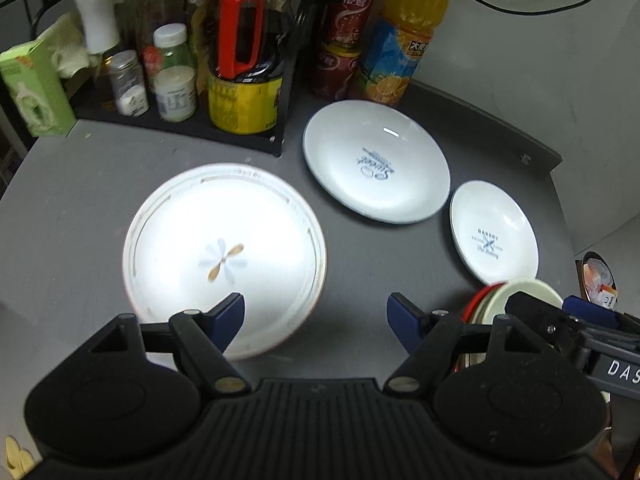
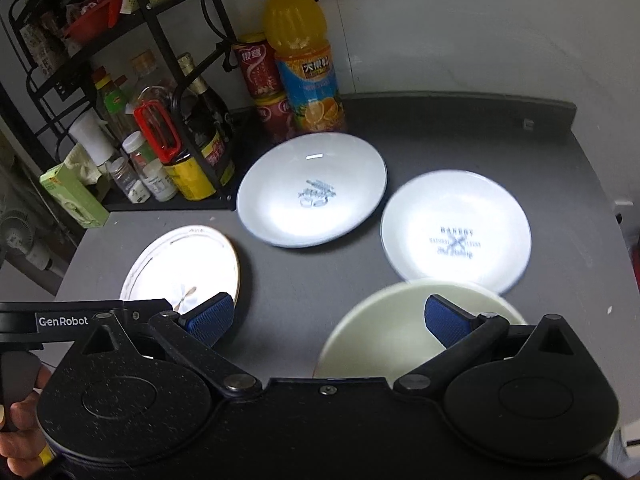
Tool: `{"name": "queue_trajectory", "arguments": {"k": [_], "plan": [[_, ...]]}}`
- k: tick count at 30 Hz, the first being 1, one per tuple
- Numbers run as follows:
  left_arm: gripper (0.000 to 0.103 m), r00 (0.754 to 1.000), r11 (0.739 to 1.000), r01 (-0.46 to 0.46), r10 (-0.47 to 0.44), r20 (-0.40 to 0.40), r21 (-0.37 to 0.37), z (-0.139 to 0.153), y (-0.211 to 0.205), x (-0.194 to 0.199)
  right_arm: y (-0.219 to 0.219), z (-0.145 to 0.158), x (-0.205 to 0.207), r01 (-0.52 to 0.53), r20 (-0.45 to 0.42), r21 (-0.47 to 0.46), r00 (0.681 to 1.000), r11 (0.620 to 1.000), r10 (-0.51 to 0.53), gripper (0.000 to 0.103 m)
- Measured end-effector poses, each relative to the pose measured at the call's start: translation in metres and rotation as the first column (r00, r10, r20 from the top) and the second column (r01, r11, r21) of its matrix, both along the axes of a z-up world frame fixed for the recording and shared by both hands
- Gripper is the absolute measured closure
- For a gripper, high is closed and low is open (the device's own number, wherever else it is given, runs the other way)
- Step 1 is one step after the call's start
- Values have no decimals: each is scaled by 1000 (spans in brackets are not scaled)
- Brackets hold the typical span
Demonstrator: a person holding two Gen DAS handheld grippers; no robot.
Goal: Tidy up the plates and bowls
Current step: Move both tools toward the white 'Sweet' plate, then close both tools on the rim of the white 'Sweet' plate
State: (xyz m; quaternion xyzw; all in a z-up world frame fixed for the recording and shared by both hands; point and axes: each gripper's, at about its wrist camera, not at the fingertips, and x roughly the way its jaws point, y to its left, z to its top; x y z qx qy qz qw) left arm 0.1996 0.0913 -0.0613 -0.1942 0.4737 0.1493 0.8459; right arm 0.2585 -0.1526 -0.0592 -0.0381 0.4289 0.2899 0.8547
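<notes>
We have both grippers over the grey table (image 1: 72,208), both jaws spread wide, nothing between them.

Left gripper (image 1: 316,312), left wrist view: sits at bottom centre, tilted down at the tabletop. Its left blue pad (image 1: 230,314) overlaps the near rim of the flower plate (image 1: 224,256), centre-left of frame; we can't tell if it touches. Sweet plate (image 1: 376,162) is upper centre-right, bakery plate (image 1: 494,232) just beside it at right, small gap between them. Stacked bowls (image 1: 520,290) peek in at lower right, partly hidden by the other gripper's body.

Right gripper (image 2: 328,320), right wrist view: bottom centre, angled down. Its right pad (image 2: 444,320) is over the cream bowl (image 2: 384,328), lower centre-right; contact unclear. A hand (image 2: 20,424) grips the left unit's handle at the lower left edge.

Upper left of both frames: rack (image 2: 160,32) with condiment bottles. Orange juice bottle (image 2: 300,52) and red cans (image 2: 256,68) stand behind the Sweet plate.
</notes>
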Motion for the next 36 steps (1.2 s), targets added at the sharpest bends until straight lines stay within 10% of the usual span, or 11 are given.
{"name": "queue_trajectory", "arguments": {"k": [20, 36], "plan": [[28, 998, 996, 52, -50, 40, -71, -21, 64, 100, 50, -12, 86, 87, -57, 24, 995, 996, -85, 1], [61, 999, 979, -18, 24, 27, -204, -69, 96, 152, 65, -57, 168, 210, -222, 50, 955, 976, -194, 51]]}}
